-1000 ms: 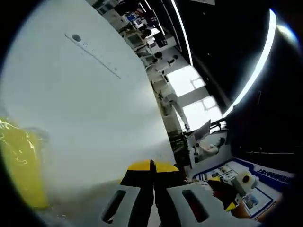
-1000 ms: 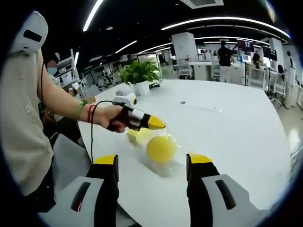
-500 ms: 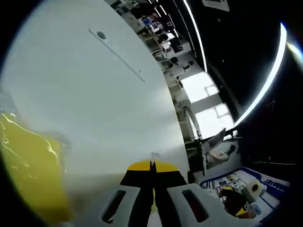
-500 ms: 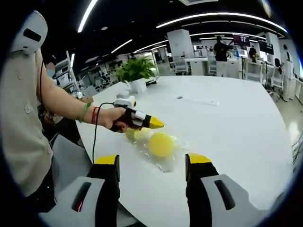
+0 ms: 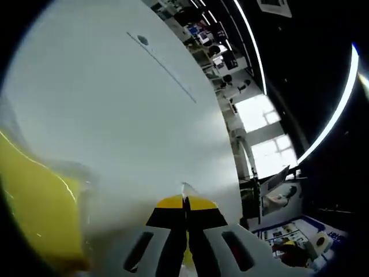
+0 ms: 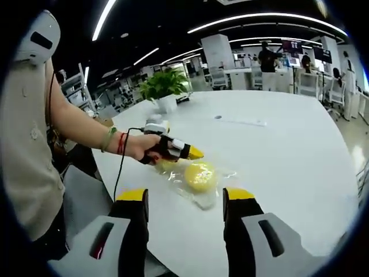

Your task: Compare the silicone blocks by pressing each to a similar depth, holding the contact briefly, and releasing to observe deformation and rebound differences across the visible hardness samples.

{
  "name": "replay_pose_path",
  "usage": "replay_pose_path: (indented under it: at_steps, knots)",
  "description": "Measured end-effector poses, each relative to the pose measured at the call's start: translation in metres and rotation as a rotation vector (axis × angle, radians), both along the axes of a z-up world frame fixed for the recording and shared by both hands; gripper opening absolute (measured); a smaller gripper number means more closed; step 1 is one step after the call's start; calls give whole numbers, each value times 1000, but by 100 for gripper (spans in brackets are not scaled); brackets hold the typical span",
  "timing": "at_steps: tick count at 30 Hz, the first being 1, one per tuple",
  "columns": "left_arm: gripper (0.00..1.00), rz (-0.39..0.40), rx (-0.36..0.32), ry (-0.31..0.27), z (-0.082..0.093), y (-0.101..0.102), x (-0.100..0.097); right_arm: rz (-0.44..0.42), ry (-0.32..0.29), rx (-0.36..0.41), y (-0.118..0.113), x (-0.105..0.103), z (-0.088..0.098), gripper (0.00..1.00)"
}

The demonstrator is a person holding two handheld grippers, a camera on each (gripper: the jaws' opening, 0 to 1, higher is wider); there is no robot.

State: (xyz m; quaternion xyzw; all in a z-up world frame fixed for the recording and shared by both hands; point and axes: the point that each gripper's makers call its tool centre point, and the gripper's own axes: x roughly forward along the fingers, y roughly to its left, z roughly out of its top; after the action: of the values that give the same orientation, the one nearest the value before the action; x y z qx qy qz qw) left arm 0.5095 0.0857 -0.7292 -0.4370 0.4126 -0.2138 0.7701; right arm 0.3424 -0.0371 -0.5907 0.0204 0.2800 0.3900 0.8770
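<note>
A round yellow silicone block (image 6: pixel 200 176) lies in a clear plastic wrap on the white table (image 6: pixel 277 156). A paler yellow block (image 6: pixel 166 167) lies just to its left. A hand holds my left gripper (image 6: pixel 195 153) low over the paler block, its yellow tips pressed together and pointing at the round block. In the left gripper view those shut tips (image 5: pixel 185 202) rise over the table, and a yellow block (image 5: pixel 37 222) looms blurred at the left. My right gripper (image 6: pixel 185 196) stands open, short of the round block, with nothing between its jaws.
A person in a light shirt (image 6: pixel 26 150) stands at the left of the table. A potted plant (image 6: pixel 160 88) sits at the table's far side. A flat strip (image 6: pixel 239 120) lies mid-table. Desks and people fill the office behind.
The left gripper has sunk closer to the blocks on the table. In its view the yellow block has grown larger at the left. My right gripper stays open.
</note>
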Motion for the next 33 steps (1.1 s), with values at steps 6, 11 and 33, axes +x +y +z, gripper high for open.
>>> replay_pose_path:
  at_steps: [6, 11, 33]
  knots:
    - [0, 34, 13, 37, -12, 3, 0, -4, -29, 26, 0, 6, 14, 46]
    - [0, 35, 45, 40, -13, 3, 2, 3, -43, 12, 2, 9, 16, 44]
    - [31, -28, 277, -121, 26, 46, 3, 15, -50, 12, 23, -2, 12, 49]
